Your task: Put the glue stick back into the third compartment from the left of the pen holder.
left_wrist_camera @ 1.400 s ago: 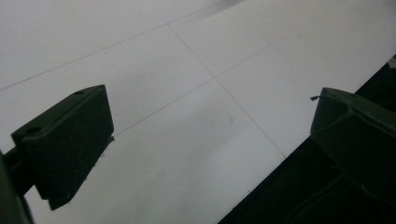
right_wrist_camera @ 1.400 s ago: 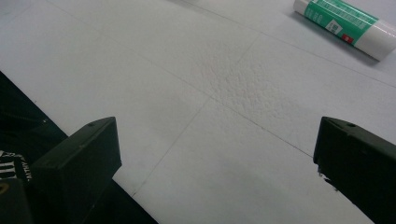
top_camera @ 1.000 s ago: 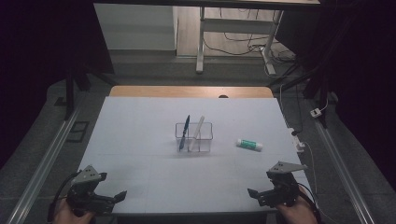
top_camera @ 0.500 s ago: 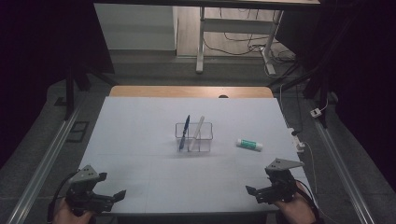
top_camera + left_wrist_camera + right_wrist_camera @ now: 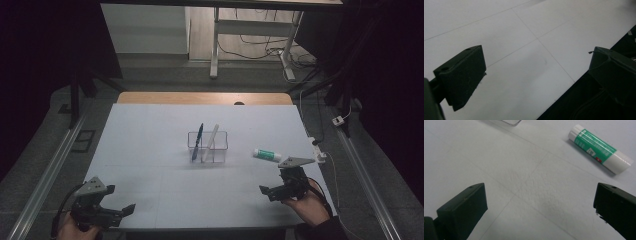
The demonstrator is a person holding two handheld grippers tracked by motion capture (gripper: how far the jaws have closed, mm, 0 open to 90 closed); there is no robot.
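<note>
Glue stick (image 5: 267, 155), white with a green label, lay on its side right of centre in the high view, on the white table (image 5: 150, 150), just above the right gripper (image 5: 272, 190) and apart from it. That gripper sat at the lower right, held by a hand (image 5: 307, 205), its jaws spread. The left gripper (image 5: 122, 212) sat at the lower left near the table's front edge, jaws also apart. At mid-frame stood a clear plastic holder (image 5: 208, 147) with a blue pen (image 5: 197, 141) and a white stick-like item (image 5: 210, 142) leaning in it.

From the left gripper view, the two black jaws stood wide at the frame's sides, with bare table (image 5: 524, 50) between them and the table's dark edge at the lower right.

From the right gripper view, the jaws were wide apart and empty. The glue stick (image 5: 600, 148) lay at the upper right, its label print visible but too small to read, a detail lost in the high view. A corner of the clear holder (image 5: 510, 122) showed at the top edge.
</note>
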